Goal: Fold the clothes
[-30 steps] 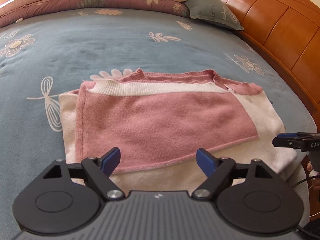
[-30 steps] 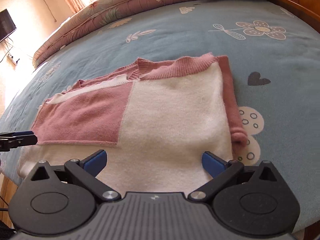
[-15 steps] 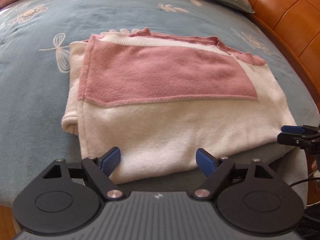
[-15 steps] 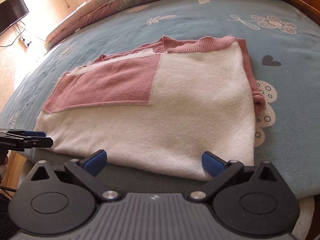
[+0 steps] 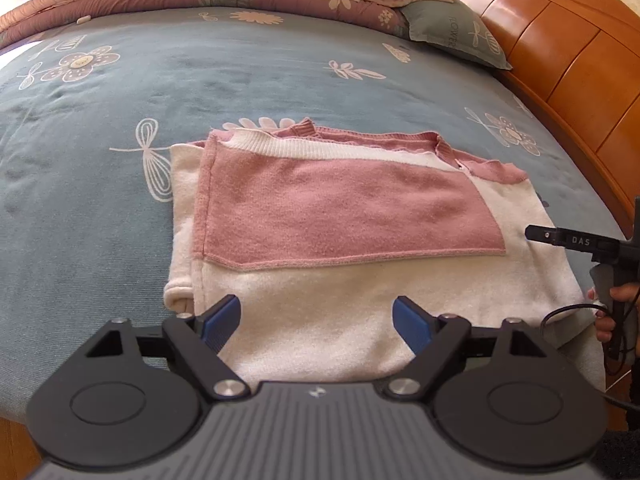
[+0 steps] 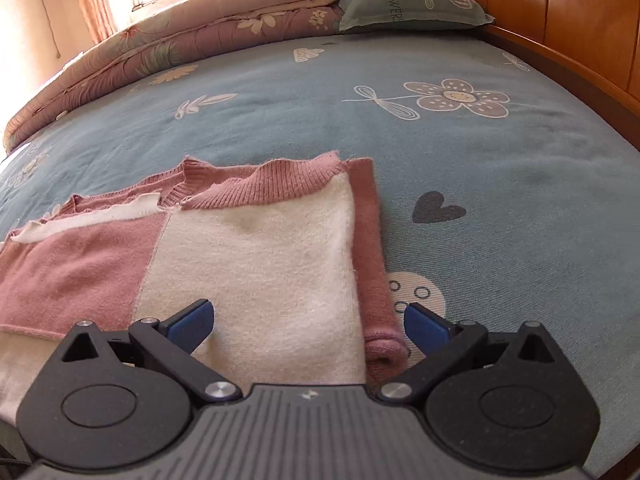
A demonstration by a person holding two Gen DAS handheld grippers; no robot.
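A pink and cream knitted sweater lies folded flat near the front edge of the bed, its ribbed collar toward the far side. My left gripper hovers open over the sweater's near cream hem, with nothing between its blue pads. In the right wrist view the same sweater shows its cream panel and a rolled pink edge on the right. My right gripper stands open above that right portion, its jaws straddling the cream panel and pink roll without pressing on them. The right gripper also shows at the left wrist view's right edge, held by a hand.
The blue flowered bedspread stretches away behind the sweater. A folded pink quilt and a grey-green pillow lie at the far side. A wooden headboard runs along the right. The bed's front edge is just below the grippers.
Both grippers first drew back toward the bed's edge, showing the whole sweater, then came forward over it again. The right gripper now sits over the sweater's right part. Both stayed open; the sweater has not moved.
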